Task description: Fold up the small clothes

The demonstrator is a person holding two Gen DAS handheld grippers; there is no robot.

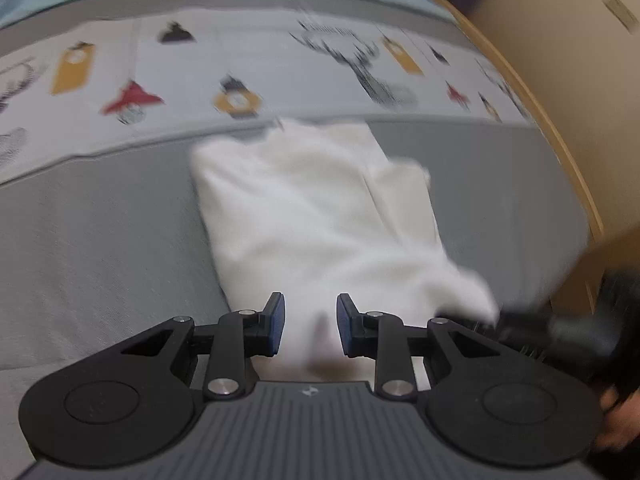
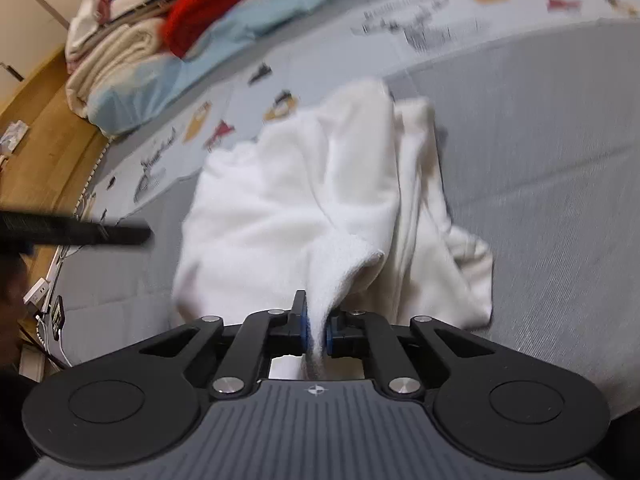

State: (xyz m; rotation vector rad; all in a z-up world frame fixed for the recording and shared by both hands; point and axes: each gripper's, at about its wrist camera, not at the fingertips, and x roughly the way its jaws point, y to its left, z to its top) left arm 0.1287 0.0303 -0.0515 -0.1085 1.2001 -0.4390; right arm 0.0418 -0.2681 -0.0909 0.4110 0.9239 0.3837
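Under my fingers is a bed (image 1: 100, 248) with a grey cover. On it lies a white garment (image 1: 312, 216), partly folded and rumpled. Beside the far edge of the garment, a pale sheet with printed figures (image 1: 192, 80) crosses the bed. Behind that I see a light blue blanket (image 2: 256, 12), and on it a stack of folded clothes (image 2: 132, 28), cream and red.

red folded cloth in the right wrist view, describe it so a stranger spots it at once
Start at the bedding pile at the bed's far left. The red folded cloth sits on the light blue quilt beside cream blankets. Nothing else there is bright red.
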